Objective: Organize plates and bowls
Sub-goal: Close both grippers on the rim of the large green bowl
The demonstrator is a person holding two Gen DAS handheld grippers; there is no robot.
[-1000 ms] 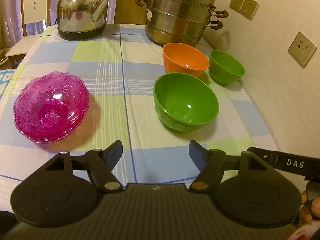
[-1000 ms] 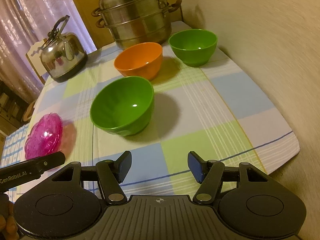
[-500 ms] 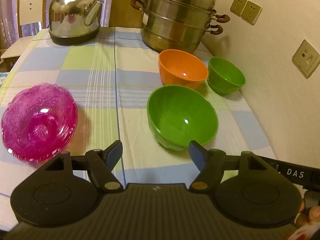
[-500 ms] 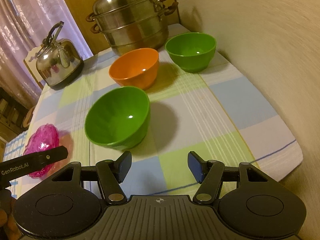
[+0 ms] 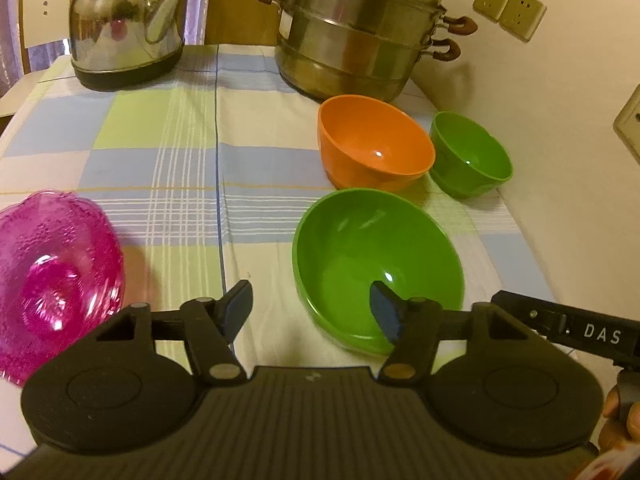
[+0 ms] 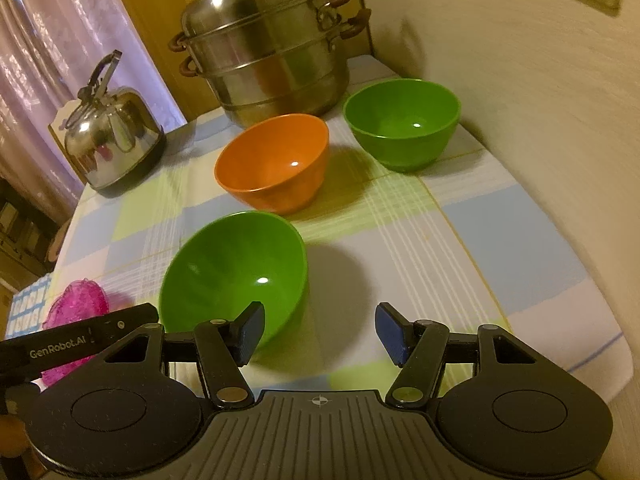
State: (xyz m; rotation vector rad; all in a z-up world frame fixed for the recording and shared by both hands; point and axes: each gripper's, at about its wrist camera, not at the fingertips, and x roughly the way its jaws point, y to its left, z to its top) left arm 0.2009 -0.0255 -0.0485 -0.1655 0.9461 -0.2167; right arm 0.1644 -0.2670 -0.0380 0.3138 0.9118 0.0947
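A large green bowl (image 5: 376, 260) stands nearest on the checked tablecloth; it also shows in the right wrist view (image 6: 236, 272). Behind it stand an orange bowl (image 5: 372, 140) (image 6: 276, 160) and a small green bowl (image 5: 468, 156) (image 6: 402, 120). A pink glass plate (image 5: 52, 276) lies at the left, partly hidden in the right wrist view (image 6: 76, 304). My left gripper (image 5: 310, 310) is open, its right finger over the large green bowl's near rim. My right gripper (image 6: 318, 330) is open and empty, just right of that bowl.
A steel steamer pot (image 5: 360, 24) (image 6: 268, 56) and a steel kettle (image 5: 124, 20) (image 6: 112, 128) stand at the back. A wall with sockets (image 5: 508, 6) runs along the table's right edge. A chair (image 5: 40, 8) stands beyond the far left corner.
Both grippers have moved forward toward the bowls. The large green bowl now sits close at the fingertips; the pink plate has slid toward the left edge of view.
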